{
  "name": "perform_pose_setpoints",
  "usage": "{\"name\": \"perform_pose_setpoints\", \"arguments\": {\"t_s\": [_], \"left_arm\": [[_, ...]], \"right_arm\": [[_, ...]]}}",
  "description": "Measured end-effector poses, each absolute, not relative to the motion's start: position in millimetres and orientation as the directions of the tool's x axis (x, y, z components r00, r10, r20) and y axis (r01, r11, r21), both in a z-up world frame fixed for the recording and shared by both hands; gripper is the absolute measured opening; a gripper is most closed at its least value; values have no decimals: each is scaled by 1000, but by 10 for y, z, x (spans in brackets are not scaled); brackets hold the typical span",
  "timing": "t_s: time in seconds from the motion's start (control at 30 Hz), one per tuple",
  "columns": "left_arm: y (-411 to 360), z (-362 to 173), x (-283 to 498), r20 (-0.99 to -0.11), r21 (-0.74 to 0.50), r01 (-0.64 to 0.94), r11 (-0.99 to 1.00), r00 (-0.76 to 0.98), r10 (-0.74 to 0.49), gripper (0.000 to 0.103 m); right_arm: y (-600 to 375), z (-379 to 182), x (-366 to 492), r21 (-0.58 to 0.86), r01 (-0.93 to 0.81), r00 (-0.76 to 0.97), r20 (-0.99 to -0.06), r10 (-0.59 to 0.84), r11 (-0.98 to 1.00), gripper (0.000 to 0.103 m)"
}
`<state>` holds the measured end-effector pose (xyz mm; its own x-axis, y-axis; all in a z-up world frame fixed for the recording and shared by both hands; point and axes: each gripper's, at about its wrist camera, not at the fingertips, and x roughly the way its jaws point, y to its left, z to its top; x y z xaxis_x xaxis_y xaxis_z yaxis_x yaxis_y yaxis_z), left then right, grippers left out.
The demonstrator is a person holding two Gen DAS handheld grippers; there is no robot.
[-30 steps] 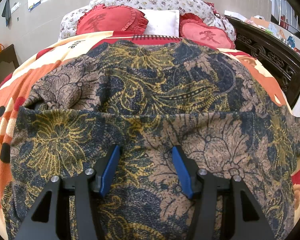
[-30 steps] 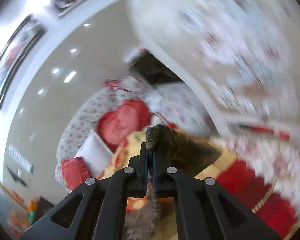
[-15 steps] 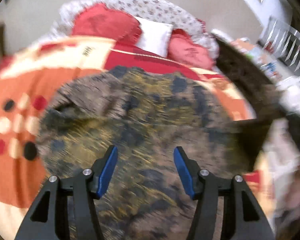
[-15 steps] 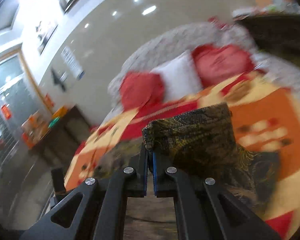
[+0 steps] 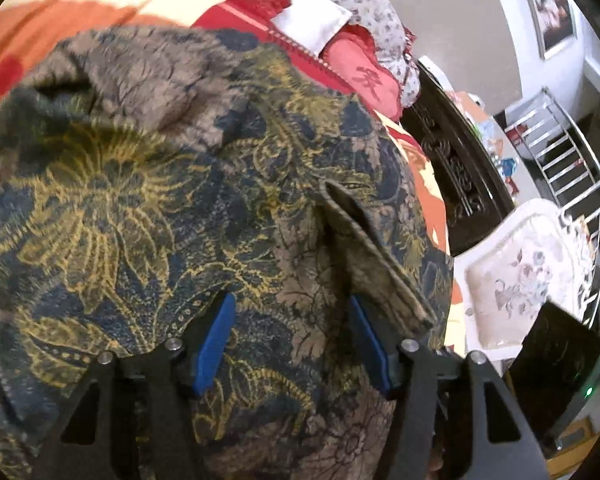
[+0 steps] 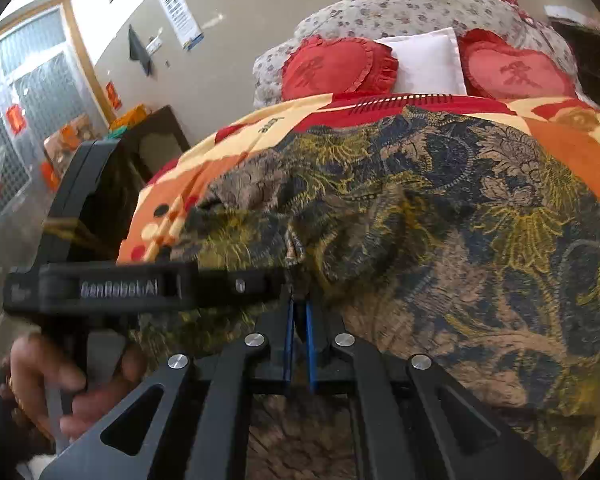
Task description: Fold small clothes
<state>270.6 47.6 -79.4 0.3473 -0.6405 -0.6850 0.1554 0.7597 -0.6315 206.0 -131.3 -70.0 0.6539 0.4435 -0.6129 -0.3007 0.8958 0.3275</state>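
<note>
Only from the right wrist, right hand-held gripper (image 6: 298, 312) opening around garment (image 6: 440, 216); left (image 5: 292, 340) apart.

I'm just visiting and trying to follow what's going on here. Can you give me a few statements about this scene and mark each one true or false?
1. The patterned garment lies spread on a bed. True.
2. The left gripper has its fingers clamped on the cloth. False: its blue fingers stand apart above the garment, pinching nothing.
3. The right gripper has its fingers nearly together, with an edge of the garment between them. True; they are just beginning to open.
4. Two blue round cushions sit at the head of the bed. False: two red heart-shaped cushions flank a white pillow.
5. A hand shows in the right wrist view, holding the other gripper's handle. True.
</note>
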Motion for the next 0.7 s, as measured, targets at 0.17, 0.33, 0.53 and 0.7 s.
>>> {"name": "perform_pose_setpoints", "arguments": {"t_s": [0.17, 0.33, 0.53, 0.7], "left_arm": [[468, -801, 2728, -677, -644, 183, 743, 317, -665, 69], [581, -843, 2811, -603, -743, 127, 657, 301, -739, 77], [567, -870, 2916, -492, -847, 65, 527, 279, -825, 79], [533, -860, 2979, -473, -865, 32, 501, 283, -834, 82]], "right_arm": [[-1388, -682, 1838, 324, -304, 645, -622, 444, 896, 14], [-1619, -793, 1483, 283, -258, 646, -660, 383, 924, 15], [-1829, -894, 1377, 317, -156, 659, -672, 338, 935, 15], [-1901, -987, 1427, 356, -138, 633, -686, 358, 924, 15]]}}
